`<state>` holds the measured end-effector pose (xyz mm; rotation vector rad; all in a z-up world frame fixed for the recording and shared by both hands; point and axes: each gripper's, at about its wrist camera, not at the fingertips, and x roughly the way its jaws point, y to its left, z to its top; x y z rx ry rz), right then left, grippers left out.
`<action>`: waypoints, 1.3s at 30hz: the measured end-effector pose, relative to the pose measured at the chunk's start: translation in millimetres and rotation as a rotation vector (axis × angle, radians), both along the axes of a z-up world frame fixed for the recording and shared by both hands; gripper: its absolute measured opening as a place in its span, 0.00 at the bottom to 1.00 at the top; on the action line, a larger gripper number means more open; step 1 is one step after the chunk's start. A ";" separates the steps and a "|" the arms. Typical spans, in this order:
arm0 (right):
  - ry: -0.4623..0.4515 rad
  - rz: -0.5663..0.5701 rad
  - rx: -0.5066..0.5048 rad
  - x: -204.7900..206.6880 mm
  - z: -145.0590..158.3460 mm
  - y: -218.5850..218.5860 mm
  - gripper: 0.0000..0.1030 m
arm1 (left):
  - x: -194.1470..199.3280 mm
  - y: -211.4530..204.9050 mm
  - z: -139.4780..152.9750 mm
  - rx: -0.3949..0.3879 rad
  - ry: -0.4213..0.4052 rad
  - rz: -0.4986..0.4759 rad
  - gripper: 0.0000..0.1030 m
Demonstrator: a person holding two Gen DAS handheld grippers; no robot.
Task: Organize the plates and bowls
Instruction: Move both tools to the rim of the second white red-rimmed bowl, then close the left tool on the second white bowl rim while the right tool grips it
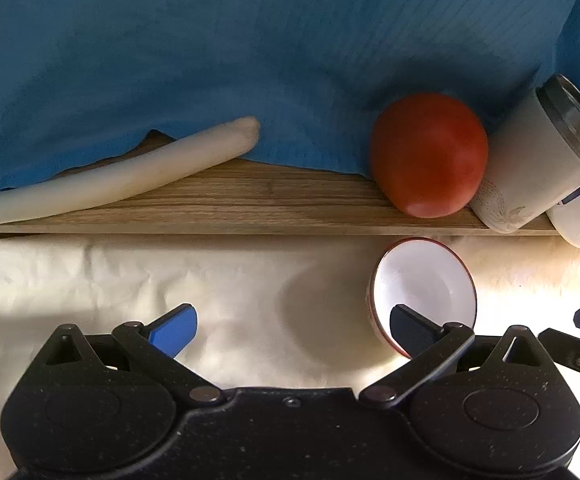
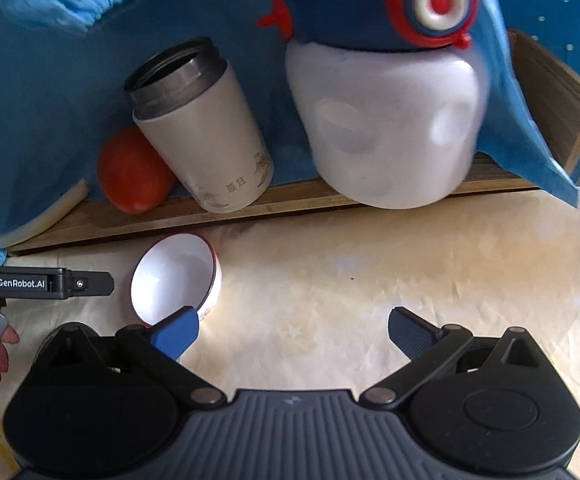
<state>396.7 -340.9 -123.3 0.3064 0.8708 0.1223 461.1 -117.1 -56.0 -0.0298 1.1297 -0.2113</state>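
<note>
A small white bowl (image 1: 424, 288) with a red rim stands on the cream cloth; it also shows in the right wrist view (image 2: 173, 280). My left gripper (image 1: 292, 330) is open and empty, with the bowl just beyond its right fingertip (image 1: 410, 334). My right gripper (image 2: 292, 330) is open and empty, with the bowl just beyond its left fingertip (image 2: 175, 336). The left gripper's body (image 2: 41, 283) shows at the left of the right wrist view. No plates are in view.
A wooden board (image 1: 249, 204) lies behind the bowl against blue cloth (image 1: 209, 60). On it are a red tomato (image 1: 430, 154), a white stalk (image 1: 109, 176), an open cream flask (image 2: 205, 128) and a large white jug with a blue lid (image 2: 390, 120).
</note>
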 end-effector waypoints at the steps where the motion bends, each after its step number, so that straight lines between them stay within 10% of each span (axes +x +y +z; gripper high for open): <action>1: -0.002 0.005 -0.001 2.9 -0.6 2.1 1.00 | 0.8 -1.4 -1.6 0.001 0.002 -0.003 0.99; 16: 0.005 0.077 -0.046 43.3 -13.3 28.9 0.99 | 14.2 -13.1 -17.4 0.001 0.036 -0.052 0.99; 25: 0.014 0.094 -0.043 55.9 -21.1 35.1 0.73 | 17.1 -9.5 -21.3 -0.035 0.045 -0.074 0.90; 31: 0.028 0.122 -0.012 60.1 -22.7 40.7 0.52 | 15.7 -13.5 -19.1 -0.066 0.049 -0.089 0.74; 39: 0.054 0.140 0.078 69.4 -27.4 40.5 0.26 | 14.6 -18.1 -21.4 -0.143 0.104 -0.108 0.24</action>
